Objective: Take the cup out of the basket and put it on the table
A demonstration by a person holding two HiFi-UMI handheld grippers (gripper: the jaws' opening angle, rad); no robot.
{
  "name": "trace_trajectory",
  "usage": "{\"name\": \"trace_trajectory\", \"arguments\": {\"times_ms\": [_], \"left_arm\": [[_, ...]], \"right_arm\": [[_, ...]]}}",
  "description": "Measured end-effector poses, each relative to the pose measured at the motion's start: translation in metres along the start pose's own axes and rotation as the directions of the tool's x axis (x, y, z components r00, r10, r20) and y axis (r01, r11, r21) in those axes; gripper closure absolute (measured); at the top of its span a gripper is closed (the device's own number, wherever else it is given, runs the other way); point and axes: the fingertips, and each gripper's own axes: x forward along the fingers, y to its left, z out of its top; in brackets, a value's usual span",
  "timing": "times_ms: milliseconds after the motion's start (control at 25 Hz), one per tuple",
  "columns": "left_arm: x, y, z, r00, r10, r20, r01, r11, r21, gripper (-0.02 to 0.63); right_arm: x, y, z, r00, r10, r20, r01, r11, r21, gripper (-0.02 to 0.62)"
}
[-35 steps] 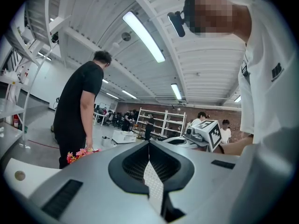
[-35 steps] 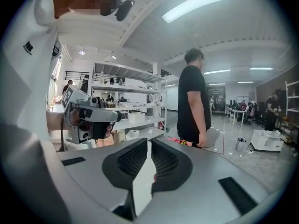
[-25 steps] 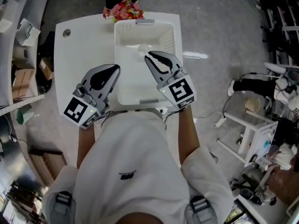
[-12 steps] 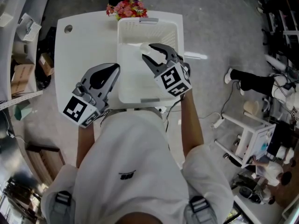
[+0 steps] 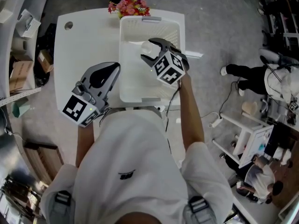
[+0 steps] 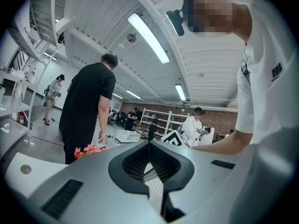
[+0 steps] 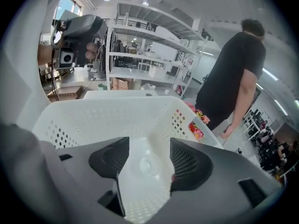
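Observation:
A clear cup (image 7: pixel 149 165) lies on the floor of the white perforated basket (image 5: pixel 149 20), which stands on the white table (image 5: pixel 88 41). My right gripper (image 5: pixel 146 51) points steeply down into the basket. Its jaws have just been opening and stand apart, one on each side of the cup in the right gripper view and above it; the pads do not touch it. My left gripper (image 5: pixel 116 68) hovers level over the table left of the basket, its jaws closed together on nothing (image 6: pixel 149 144).
A bunch of pink and red flowers (image 5: pixel 128 7) sits at the table's far edge beside the basket. A person in black (image 7: pixel 233 69) stands just beyond it. A round hole (image 5: pixel 68 25) marks the table's far left corner. Shelving and carts stand around.
My right gripper has gone forward and down into the basket, tipping nose-down, and its jaws have spread from closed to apart. The left gripper has stayed put.

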Motion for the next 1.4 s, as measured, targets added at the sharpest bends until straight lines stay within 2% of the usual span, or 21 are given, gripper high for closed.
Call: {"name": "trace_trajectory", "arguments": {"times_ms": [280, 680, 1000, 1400], "left_arm": [[0.0, 0.006, -0.002, 1.0, 0.004, -0.013, -0.004, 1.0, 0.017, 0.594], [0.005, 0.011, -0.003, 1.0, -0.011, -0.013, 0.012, 1.0, 0.016, 0.594], [0.009, 0.023, -0.006, 1.0, -0.024, -0.012, 0.024, 1.0, -0.001, 0.594], [0.026, 0.031, -0.013, 0.998, -0.055, -0.043, 0.056, 0.998, 0.018, 0.594]], "right_arm": [[0.021, 0.003, -0.017, 0.993, 0.038, -0.111, -0.042, 0.999, -0.029, 0.301], [0.053, 0.004, -0.049, 0.961, 0.084, -0.264, -0.09, 0.996, -0.012, 0.245], [0.078, 0.0, -0.068, 0.936, 0.115, -0.332, -0.105, 0.993, 0.047, 0.228], [0.102, 0.002, -0.089, 0.907, 0.16, -0.389, -0.139, 0.987, 0.082, 0.225]]}}
